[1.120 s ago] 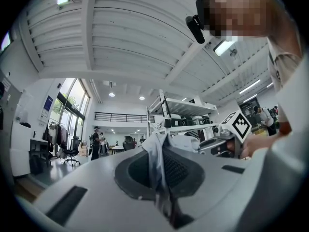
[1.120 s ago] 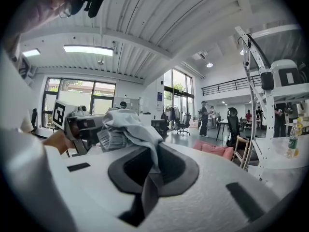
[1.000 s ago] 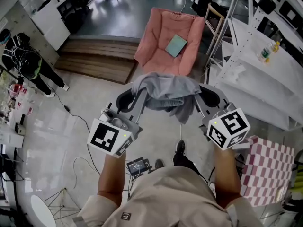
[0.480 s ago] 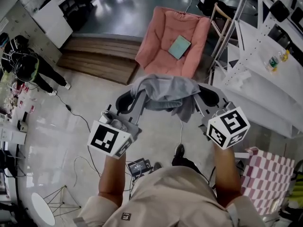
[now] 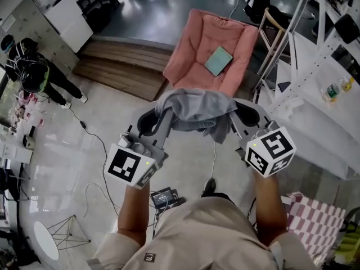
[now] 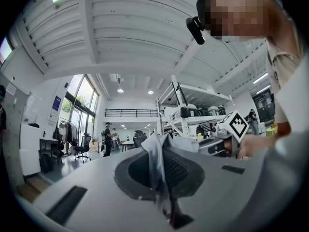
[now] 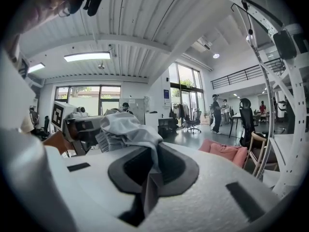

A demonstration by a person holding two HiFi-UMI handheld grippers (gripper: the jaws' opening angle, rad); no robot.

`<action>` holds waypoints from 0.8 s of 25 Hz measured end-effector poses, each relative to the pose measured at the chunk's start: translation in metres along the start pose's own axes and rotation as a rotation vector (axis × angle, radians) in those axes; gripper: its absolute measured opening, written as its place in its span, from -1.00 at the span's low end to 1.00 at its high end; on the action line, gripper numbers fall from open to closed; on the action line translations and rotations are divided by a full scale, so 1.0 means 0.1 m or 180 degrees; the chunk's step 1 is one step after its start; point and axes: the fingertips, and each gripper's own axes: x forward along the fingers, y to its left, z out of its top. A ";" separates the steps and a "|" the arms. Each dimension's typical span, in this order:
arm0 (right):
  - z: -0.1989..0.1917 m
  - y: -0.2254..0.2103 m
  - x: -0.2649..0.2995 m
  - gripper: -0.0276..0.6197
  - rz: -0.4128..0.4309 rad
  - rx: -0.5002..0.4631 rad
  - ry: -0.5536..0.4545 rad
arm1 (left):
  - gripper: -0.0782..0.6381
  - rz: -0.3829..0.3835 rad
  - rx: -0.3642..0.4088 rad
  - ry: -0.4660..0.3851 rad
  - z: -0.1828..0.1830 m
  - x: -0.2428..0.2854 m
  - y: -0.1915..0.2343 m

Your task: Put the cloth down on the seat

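Now: one cloth (image 5: 197,110) clamped in fingers of left gripper (image 5: 163,115), right gripper (image 5: 235,117); one chair (image 5: 198,48).

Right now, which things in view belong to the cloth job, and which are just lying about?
In the job: grey cloth, pinched by left gripper and right gripper; pink armchair.
Lying about: teal pad on the armchair seat, wooden steps, checked fabric.

Glossy pale floor (image 5: 56,151), wooden steps (image 5: 121,72), white shelving (image 5: 318,125), tall windows (image 7: 186,88), ribbed ceiling (image 7: 135,23).
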 end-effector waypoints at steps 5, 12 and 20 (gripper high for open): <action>0.04 -0.19 0.08 -0.88 0.0102 -0.0026 -0.0021 | -0.73 0.0091 0.0040 0.0006 -0.02 0.18 0.02; 0.00 -0.37 0.21 -0.88 0.0169 0.0019 -0.0043 | -0.73 0.0123 0.0054 0.0058 -0.09 0.34 0.05; -0.07 -0.57 0.66 -0.88 -0.0075 0.0072 0.0020 | -0.73 -0.0127 0.0023 0.0090 -0.34 0.63 0.52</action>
